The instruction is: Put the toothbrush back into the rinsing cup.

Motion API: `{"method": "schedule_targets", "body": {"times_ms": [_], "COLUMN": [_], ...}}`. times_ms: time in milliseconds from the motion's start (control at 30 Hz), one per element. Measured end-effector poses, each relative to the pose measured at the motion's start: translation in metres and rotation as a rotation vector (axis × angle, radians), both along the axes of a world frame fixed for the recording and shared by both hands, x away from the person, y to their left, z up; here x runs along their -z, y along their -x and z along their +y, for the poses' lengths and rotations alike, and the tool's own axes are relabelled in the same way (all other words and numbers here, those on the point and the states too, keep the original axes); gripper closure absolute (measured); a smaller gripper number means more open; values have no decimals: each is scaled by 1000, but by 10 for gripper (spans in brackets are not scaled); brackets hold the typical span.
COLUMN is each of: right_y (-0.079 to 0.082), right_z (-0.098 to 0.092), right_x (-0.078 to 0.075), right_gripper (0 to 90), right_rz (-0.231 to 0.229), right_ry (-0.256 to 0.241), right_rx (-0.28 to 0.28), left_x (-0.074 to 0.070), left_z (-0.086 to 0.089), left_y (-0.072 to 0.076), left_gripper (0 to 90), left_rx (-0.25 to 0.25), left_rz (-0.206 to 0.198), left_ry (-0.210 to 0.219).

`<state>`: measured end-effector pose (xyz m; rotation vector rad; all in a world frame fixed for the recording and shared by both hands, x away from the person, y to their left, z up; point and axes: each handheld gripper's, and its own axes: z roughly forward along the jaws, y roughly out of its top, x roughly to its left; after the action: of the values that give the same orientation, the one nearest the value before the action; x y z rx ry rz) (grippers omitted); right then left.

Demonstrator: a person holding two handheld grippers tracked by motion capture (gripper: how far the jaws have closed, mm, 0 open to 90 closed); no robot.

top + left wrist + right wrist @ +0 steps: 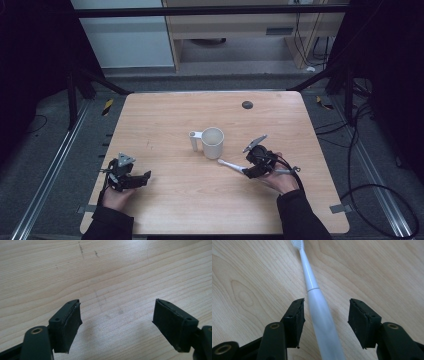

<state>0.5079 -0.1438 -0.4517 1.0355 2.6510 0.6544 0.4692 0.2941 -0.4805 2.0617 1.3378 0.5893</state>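
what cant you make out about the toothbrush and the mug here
- Toothbrush rear end: cut off by the bottom edge of the right gripper view, and hidden under the right claw in the high view.
- Bristles: cut by that view's top edge.
- Mug contents: too small and steeply angled in the high view.

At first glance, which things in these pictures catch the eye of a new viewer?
The white mug stands alone near the middle of the wooden table, its handle pointing left. Just right of it, a white toothbrush lies flat between the open jaws of the right gripper. The left gripper waits open above bare wood.
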Motion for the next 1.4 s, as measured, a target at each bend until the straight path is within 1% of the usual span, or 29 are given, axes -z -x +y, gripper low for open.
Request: {"method": "schedule_targets", "body": {"times_ms": [200,467,567,633,867,1100,1233,1300,1400], "right_y": [-1,-4,-5,-5,-7,-7,-7,-8,-8], "right_z": [1,3,4,4,4,4,4,4,3], "right_x": [6,13,15,16,20,19,19,19,18], "right_gripper": [479,503,520,536,581,622,659,662,665], "right_rz": [34,73,79,87,90,95,111,124,128], "right_ry": [23,53,60,64,88,93,90,83,87], "right_rx": [-21,-32,-44,-43,-60,-56,-53,-46,-46], "left_x": [0,1,1,1,1,1,1,1,1], "left_z": [0,0,0,0,0,0,0,0,0], "left_y": [0,0,0,0,-1,-1,-1,-1,-1], "left_gripper": [213,213,213,213,213,213,213,213,213], "left_rx": [0,2,2,2,3,3,3,3,3], "left_rz": [3,7,9,9,11,13,14,15,16], "left_ry": [-1,-3,-4,-4,-5,-4,-4,-4,-4]}}
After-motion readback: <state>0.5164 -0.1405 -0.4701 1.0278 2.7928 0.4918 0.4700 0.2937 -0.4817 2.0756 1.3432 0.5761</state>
